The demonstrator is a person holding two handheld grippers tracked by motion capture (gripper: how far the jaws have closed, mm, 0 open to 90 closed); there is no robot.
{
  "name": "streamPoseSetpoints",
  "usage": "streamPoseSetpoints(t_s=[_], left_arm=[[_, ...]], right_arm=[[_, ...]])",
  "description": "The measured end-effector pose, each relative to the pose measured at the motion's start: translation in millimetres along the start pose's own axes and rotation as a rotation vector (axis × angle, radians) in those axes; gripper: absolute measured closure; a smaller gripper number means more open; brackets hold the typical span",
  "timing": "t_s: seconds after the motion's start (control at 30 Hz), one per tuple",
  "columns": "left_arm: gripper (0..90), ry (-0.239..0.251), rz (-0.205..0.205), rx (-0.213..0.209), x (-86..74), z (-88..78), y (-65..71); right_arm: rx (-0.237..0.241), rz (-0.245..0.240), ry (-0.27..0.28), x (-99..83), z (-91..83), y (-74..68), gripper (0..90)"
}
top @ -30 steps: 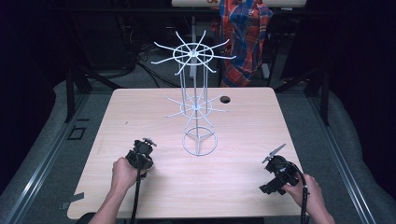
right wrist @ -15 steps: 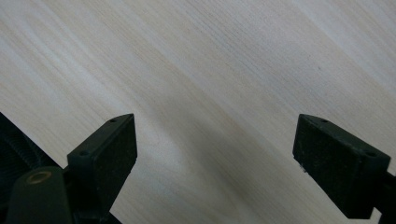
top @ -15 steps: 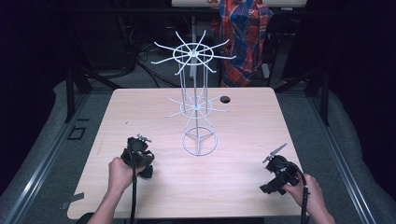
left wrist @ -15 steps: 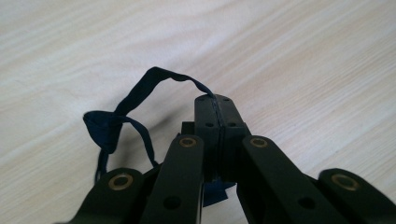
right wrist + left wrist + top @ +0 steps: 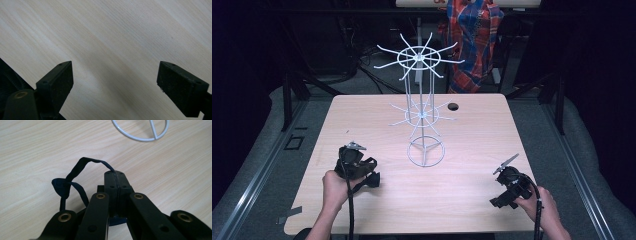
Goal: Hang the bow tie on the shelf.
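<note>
My left gripper (image 5: 371, 178) (image 5: 116, 173) rests low over the left front of the wooden table (image 5: 472, 135). Its jaws are pressed together on a dark blue ribbon (image 5: 75, 171), which loops out to the left of the jaws and lies on the wood. A white wire stand (image 5: 421, 115) with radiating hooks rises at the table's centre. Its ring base (image 5: 153, 130) lies just beyond the shut jaws. My right gripper (image 5: 501, 199) (image 5: 115, 75) sits at the right front corner, jaws wide apart over bare wood with nothing between them.
A small dark hole (image 5: 453, 106) marks the tabletop behind the stand. A plaid cloth (image 5: 474, 40) hangs behind the table's far edge. In the right gripper view the table edge (image 5: 10, 70) runs close by at the lower left.
The left hand has shifted slightly to the left and turned a little, still holding the ribbon. The right gripper has barely moved.
</note>
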State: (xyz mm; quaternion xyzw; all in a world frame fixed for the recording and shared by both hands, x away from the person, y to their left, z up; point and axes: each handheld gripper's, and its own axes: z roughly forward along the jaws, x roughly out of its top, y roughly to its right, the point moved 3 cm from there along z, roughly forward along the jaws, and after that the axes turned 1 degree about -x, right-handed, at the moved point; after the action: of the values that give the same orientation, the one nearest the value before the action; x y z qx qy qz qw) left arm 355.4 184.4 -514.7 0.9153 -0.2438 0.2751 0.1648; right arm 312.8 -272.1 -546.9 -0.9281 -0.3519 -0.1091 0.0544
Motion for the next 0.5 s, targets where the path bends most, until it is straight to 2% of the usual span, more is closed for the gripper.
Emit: streamPoseSetpoints(t_s=[0.03, 0.1, 0.13, 0.2, 0.33, 0.4, 0.47, 0.5], left_arm=[[89.7, 0.002, 0.005, -0.002, 0.1, -1.1, -0.2], [89.6, 0.014, 0.001, -0.006, 0.1, -3.3, 0.0], [89.7, 0.014, 0.001, -0.006, 0.1, -3.3, 0.0], [89.7, 0.031, -0.002, -0.012, 0.5, -6.5, -0.6], [89.7, 0.067, -0.008, -0.018, 1.8, -12.2, -1.3], [89.7, 0.078, -0.011, -0.027, 2.4, -14.6, -1.4], [89.7, 0.094, -0.012, -0.034, 3.1, -16.9, -1.5], [89.7, 0.104, -0.015, -0.039, 3.3, -17.8, -1.3]], right_arm=[[0.002, 0.016, 0.019, -0.2, 1.3, -1.2, 13.5], [0.0, 0.003, 0.004, -0.1, 0.3, -0.4, 13.5], [0.003, 0.029, 0.034, -0.3, 2.3, -2.1, 13.5], [0.002, 0.012, 0.014, -0.1, 0.9, -1.3, 13.5], [0.008, 0.016, 0.022, 0.0, 1.0, -2.3, 13.5], [-0.002, -0.005, -0.003, 0.1, -0.6, -0.3, 13.5], [0.002, 0.0, 0.002, 0.3, -0.4, -0.8, 13.5], [0.004, 0.014, 0.023, 0.4, 1.2, -1.9, 13.5]])
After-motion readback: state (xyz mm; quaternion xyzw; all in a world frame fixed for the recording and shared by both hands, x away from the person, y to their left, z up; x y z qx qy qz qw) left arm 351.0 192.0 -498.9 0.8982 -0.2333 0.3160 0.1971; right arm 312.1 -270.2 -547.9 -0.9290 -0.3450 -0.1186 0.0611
